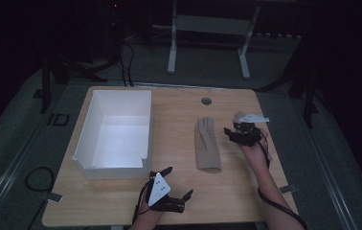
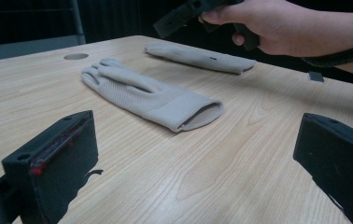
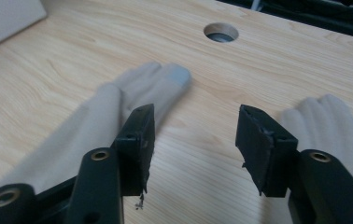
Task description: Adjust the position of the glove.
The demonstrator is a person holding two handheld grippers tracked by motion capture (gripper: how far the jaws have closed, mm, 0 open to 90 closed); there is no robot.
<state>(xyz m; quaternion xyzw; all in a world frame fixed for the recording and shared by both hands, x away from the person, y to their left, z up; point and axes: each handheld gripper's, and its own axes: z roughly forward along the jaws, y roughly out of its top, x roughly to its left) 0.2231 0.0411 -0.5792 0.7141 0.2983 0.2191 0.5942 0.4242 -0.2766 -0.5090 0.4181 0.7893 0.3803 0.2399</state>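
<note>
Right gripper (image 3: 195, 114): jaws about half apart, nothing between them, only bare wood under the gap. Hangs just above the table (image 1: 121, 201), held in a hand that comes in from the right, pointing toward the far edge and the round hole (image 3: 221, 32). Grips nothing and touches nothing, as far as can be told.

Just to either side of those jaws, two beige gloves flat on the wood, fingers pointing to the far edge. Left glove (image 3: 114, 112) beside the left jaw, right glove (image 3: 328, 121) beside the right jaw and partly under the gripper's body. Near each other, not touching, cuffs toward the person.

Farther out, left gripper (image 1: 179, 181): low at the near edge of the table, jaws spread wide, empty, aimed across the wood at the gloves and well apart from both.

Beyond that, white box (image 1: 85, 129) on the left half of the table, open on top, with nothing inside and well apart from the gloves.

Judging by this layout: probably gloves to go into the box, and barely begun. Neither glove lifted, neither gripped, none in the box. Left to do: close on a glove, carry it across, drop it in, then the same for the other.
</note>
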